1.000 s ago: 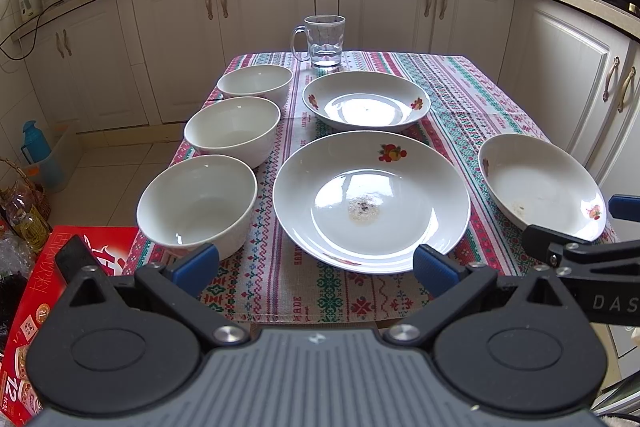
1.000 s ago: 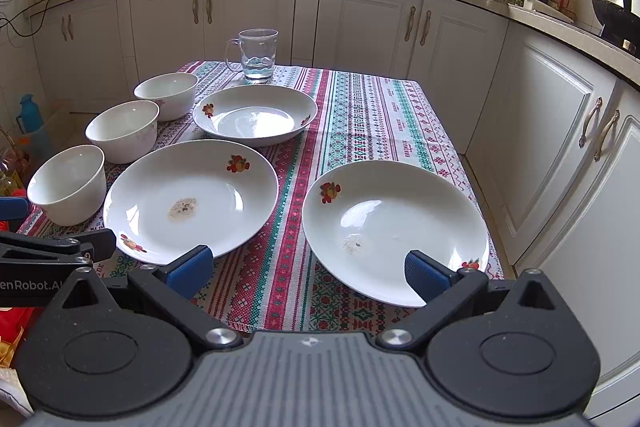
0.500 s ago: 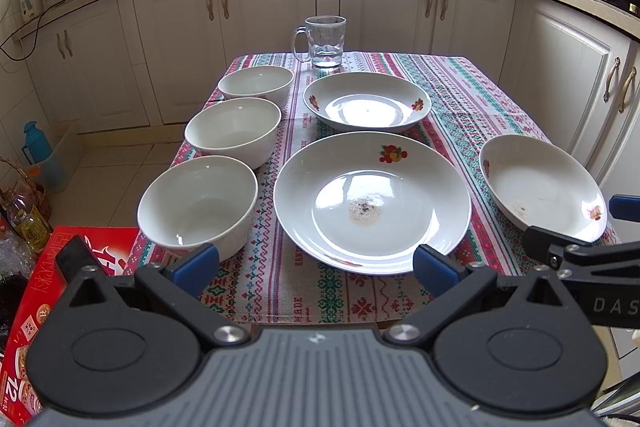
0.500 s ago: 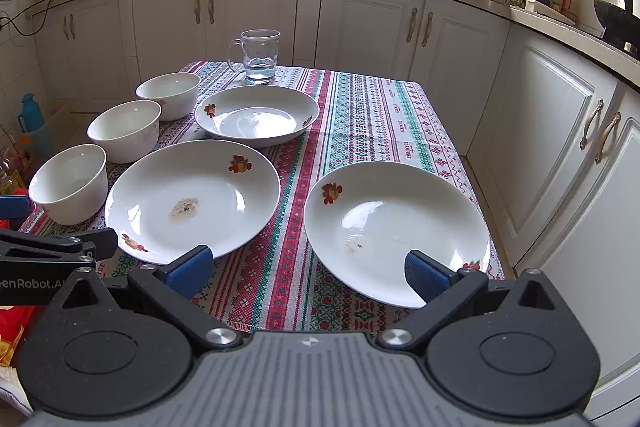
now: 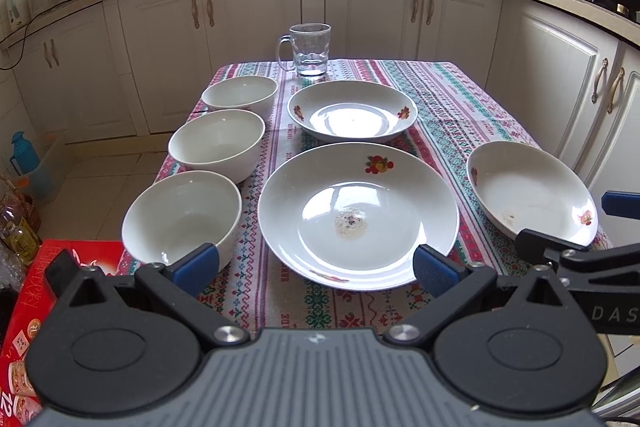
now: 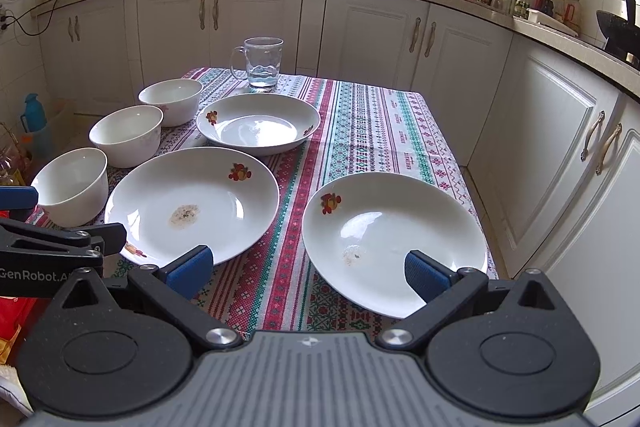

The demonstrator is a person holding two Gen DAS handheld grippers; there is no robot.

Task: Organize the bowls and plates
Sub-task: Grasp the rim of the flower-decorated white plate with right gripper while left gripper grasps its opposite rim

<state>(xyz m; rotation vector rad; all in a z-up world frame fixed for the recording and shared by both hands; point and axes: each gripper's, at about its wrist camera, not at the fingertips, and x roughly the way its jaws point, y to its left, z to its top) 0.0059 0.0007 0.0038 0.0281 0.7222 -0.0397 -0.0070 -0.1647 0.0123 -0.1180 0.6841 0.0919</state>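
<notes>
Left wrist view: the left gripper (image 5: 316, 267) hangs spread wide at the table's near edge, holding nothing. On the patterned tablecloth (image 5: 448, 99), three bowls (image 5: 218, 143) line the left edge, three plates (image 5: 358, 207) fill the middle and right, and a glass mug (image 5: 310, 51) stands at the far edge. The right gripper (image 6: 306, 269) gapes empty too, white cabinets (image 6: 256, 23) behind.

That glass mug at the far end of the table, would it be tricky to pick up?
Probably somewhat. The glass mug looks smooth, so flat fingers may slip on it. It seems to hold a little water, which could slosh if tilted. Being glass, it likely breaks if dropped, though its wide base should resist tipping.
</notes>
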